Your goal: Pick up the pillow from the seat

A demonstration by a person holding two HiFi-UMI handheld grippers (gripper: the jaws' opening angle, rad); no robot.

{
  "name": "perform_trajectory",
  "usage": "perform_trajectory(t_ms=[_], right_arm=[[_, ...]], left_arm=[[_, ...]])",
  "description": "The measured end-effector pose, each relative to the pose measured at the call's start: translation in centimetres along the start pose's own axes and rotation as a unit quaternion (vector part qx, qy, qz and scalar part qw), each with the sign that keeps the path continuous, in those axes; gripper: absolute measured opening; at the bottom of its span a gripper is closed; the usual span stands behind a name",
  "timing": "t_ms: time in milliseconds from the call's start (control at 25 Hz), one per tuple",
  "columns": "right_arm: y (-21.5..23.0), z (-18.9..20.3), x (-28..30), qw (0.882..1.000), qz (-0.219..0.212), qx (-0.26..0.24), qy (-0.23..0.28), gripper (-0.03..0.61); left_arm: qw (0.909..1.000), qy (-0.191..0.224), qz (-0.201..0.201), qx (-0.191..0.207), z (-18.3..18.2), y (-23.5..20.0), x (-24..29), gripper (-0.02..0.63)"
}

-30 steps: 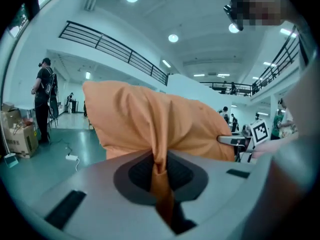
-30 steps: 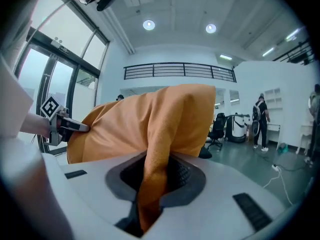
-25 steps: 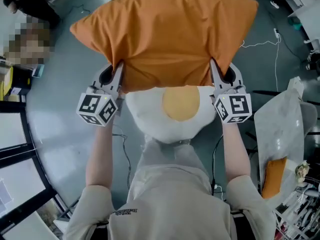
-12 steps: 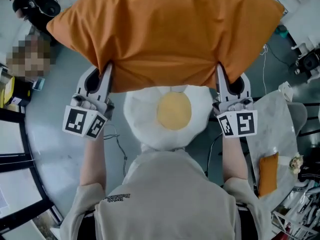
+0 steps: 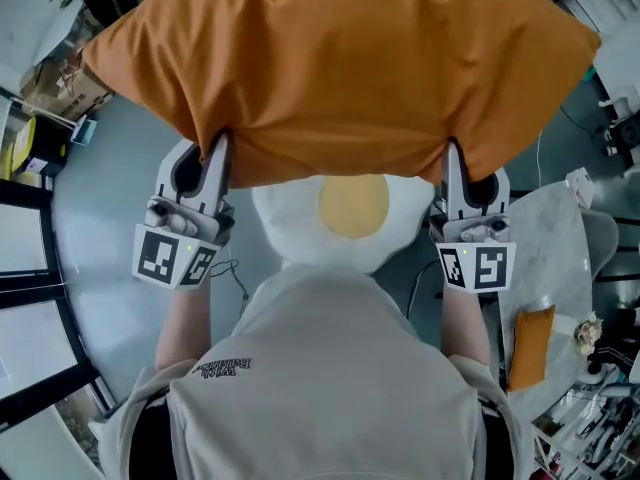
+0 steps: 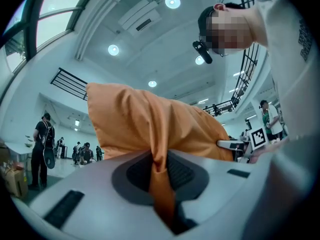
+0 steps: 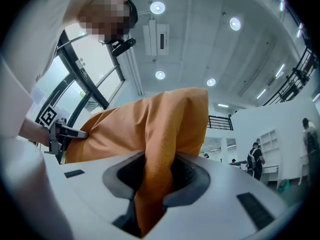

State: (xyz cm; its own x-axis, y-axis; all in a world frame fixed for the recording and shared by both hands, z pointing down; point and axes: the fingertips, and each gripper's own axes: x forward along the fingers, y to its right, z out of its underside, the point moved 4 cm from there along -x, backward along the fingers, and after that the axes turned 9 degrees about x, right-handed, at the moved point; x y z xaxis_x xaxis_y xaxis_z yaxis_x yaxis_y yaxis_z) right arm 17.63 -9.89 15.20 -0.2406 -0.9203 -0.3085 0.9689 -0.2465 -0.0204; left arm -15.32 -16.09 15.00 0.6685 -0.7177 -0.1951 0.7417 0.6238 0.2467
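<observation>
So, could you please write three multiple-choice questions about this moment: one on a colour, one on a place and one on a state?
1. Which colour is the pillow?
A. blue
B. orange
C. white

2. Where does the fried-egg cushion show in the head view?
A. on top of the pillow
B. on a shelf
C. just below the pillow's near edge

3. In which state is the left gripper?
A. shut on the pillow's edge
B. open and empty
C. shut on a cable

Answers:
1 B: its cloth is orange in all three views.
2 C: the white cushion with the yellow centre shows under that edge.
3 A: the left gripper view shows orange cloth pinched between the jaws.
</observation>
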Motion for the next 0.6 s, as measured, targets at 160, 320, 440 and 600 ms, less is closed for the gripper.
perform_trajectory(t_ms=[160,320,440,600], right_arm=[[0.1,-0.1,-0.1,1.0,0.006,-0.014,0.001,0.113],[0.6,-0.1,-0.6,1.0,0.01,-0.008,-0.001,0.11],[1.4,-0.1,-1.2,1.0,0.014,-0.003,-0.005,0.11],[1.3,-0.4,-1.8,1.0,0.027,-0.005,-0.006,0.11]], left_arm=[[0.9999,-0.007,0.0,-0.013,0.3,0.4,-0.1,0.035],[1.0,-0.005,0.001,-0.004,-0.3,1.0,0.0,0.035],[0.9999,-0.009,0.008,0.0,-0.4,1.7,0.6,0.035],[0.9998,-0.01,0.015,-0.005,-0.5,2.0,0.7,0.035]])
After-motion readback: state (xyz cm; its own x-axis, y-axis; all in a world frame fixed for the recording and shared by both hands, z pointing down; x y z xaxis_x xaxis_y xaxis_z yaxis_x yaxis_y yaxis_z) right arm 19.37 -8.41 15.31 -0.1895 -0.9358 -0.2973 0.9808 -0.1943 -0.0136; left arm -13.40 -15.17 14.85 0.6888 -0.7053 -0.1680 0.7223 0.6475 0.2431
